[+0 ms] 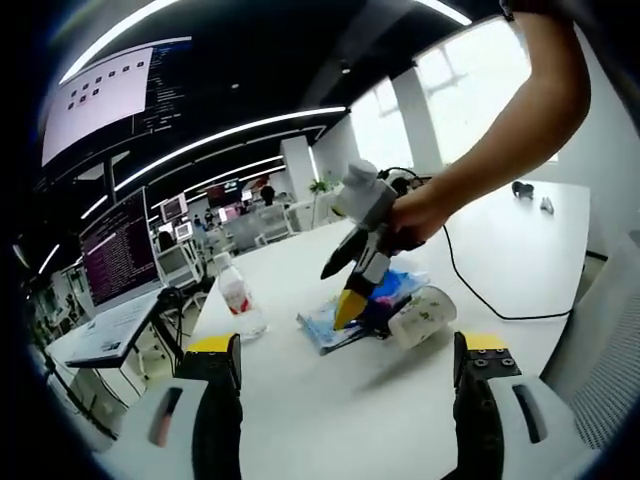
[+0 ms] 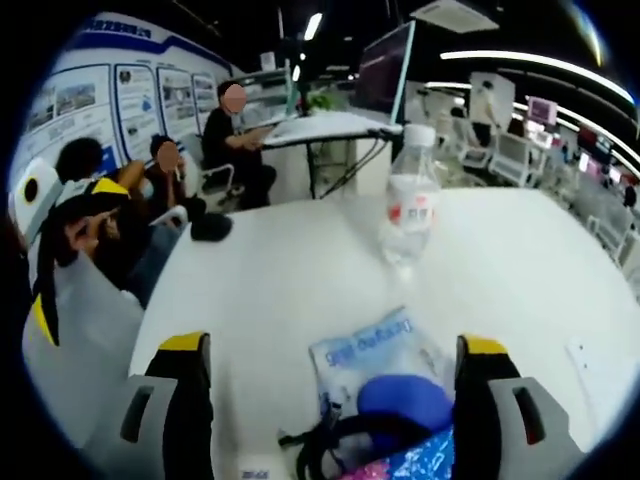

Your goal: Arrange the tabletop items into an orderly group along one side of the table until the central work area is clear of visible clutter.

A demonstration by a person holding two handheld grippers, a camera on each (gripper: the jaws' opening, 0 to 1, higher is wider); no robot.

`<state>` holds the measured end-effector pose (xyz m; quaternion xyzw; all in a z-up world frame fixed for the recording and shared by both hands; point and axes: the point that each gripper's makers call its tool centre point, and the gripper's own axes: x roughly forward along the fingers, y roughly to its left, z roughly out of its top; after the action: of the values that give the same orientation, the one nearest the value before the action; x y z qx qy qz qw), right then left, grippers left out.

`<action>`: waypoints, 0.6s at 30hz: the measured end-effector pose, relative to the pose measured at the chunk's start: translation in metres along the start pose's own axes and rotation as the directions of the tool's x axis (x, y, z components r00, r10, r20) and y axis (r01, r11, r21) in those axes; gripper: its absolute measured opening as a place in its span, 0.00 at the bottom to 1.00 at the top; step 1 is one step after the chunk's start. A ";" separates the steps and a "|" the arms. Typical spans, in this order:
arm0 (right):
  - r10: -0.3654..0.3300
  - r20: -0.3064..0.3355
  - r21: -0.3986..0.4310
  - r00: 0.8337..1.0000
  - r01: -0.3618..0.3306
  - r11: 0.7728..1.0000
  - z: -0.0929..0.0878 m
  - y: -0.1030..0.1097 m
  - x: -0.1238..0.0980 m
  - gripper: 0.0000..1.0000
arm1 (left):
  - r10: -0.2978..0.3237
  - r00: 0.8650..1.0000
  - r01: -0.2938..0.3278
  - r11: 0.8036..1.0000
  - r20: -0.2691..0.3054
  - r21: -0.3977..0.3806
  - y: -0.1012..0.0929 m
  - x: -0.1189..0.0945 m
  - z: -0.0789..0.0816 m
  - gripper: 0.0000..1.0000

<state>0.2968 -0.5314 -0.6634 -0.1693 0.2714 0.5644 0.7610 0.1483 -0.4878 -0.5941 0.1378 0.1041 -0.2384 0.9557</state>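
Note:
A small pile lies mid-table: a blue-printed plastic packet (image 1: 322,328) (image 2: 372,352), a blue rounded thing (image 2: 405,400) on it, a pink patterned pack (image 2: 415,465) and a white roll (image 1: 425,315). A clear water bottle (image 1: 238,300) (image 2: 410,205) with a red label stands upright beyond the pile. My right gripper (image 1: 345,295) (image 2: 335,375), held by a hand, hangs open just above the packet with nothing in it. My left gripper (image 1: 348,375) is open and empty, back from the pile over bare table; it appears at the left edge of the right gripper view (image 2: 60,250).
A black cable (image 1: 480,290) trails across the white table (image 1: 330,420). A small black object (image 2: 212,227) lies near the far table edge, a white card (image 2: 600,365) at the right. People sit at desks with monitors (image 1: 120,250) past the table.

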 end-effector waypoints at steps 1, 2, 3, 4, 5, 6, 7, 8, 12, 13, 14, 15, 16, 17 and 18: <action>0.000 0.001 0.004 1.000 0.000 1.000 -0.001 0.001 -0.003 1.00 | 0.000 1.000 0.000 1.000 0.000 0.001 0.000 0.000 0.000 0.87; -0.001 -0.003 0.006 1.000 0.001 1.000 -0.003 0.002 -0.006 1.00 | -0.001 1.000 0.001 1.000 0.002 0.002 0.000 0.000 0.000 0.87; -0.004 -0.008 0.003 1.000 0.004 1.000 -0.006 0.004 -0.011 1.00 | -0.002 1.000 0.002 1.000 0.003 0.003 -0.001 0.000 0.000 0.87; -0.004 -0.012 0.001 1.000 0.004 1.000 -0.008 0.005 -0.014 1.00 | -0.002 1.000 0.002 1.000 0.003 0.004 -0.001 0.000 0.000 0.87; -0.002 -0.017 0.002 1.000 0.002 1.000 -0.011 0.007 -0.017 1.00 | -0.003 1.000 0.003 1.000 0.002 0.005 -0.001 0.000 0.000 0.87; -0.001 -0.023 0.003 1.000 0.001 1.000 -0.013 0.009 -0.019 1.00 | -0.005 1.000 0.005 1.000 0.002 0.006 -0.001 0.000 0.000 0.87; 0.000 -0.030 0.006 1.000 0.001 1.000 -0.016 0.012 -0.023 1.00 | -0.005 1.000 0.005 1.000 0.004 0.008 -0.002 0.000 0.001 0.87; -0.001 -0.028 0.010 1.000 0.001 1.000 -0.018 0.015 -0.027 1.00 | -0.005 1.000 0.005 1.000 0.004 0.009 -0.002 0.000 0.001 0.87; 0.011 -0.037 0.017 0.999 -0.010 1.000 -0.027 0.027 -0.035 1.00 | -0.006 1.000 0.006 1.000 0.007 0.009 -0.002 0.000 0.001 0.86; 0.015 -0.048 0.015 0.999 -0.014 1.000 -0.031 0.031 -0.037 1.00 | -0.008 1.000 0.008 1.000 0.005 0.008 -0.003 0.000 0.001 0.86; 0.017 -0.055 0.012 0.998 -0.016 1.000 -0.034 0.031 -0.038 1.00 | -0.009 1.000 0.009 1.000 0.006 0.008 -0.003 -0.001 0.001 0.86; 0.018 -0.067 0.005 0.998 -0.018 1.000 -0.038 0.033 -0.041 1.00 | -0.010 1.000 0.010 1.000 0.008 0.010 -0.003 -0.001 0.002 0.86; 0.019 -0.070 0.004 0.997 -0.019 1.000 -0.040 0.034 -0.042 1.00 | -0.011 1.000 0.011 1.000 0.008 0.011 -0.003 -0.001 0.002 0.86; 0.022 -0.074 0.004 0.997 -0.022 1.000 -0.042 0.037 -0.045 1.00 | -0.012 1.000 0.012 1.000 0.008 0.011 -0.003 -0.001 0.002 0.86; 0.025 -0.080 0.005 0.996 -0.025 1.000 -0.044 0.038 -0.047 1.00 | -0.013 1.000 0.013 1.000 0.009 0.012 -0.004 -0.001 0.002 0.86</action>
<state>0.2408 -0.5806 -0.6685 -0.1870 0.3049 0.5663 0.7426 0.1460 -0.4912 -0.5927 0.1416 0.0993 -0.2458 0.9538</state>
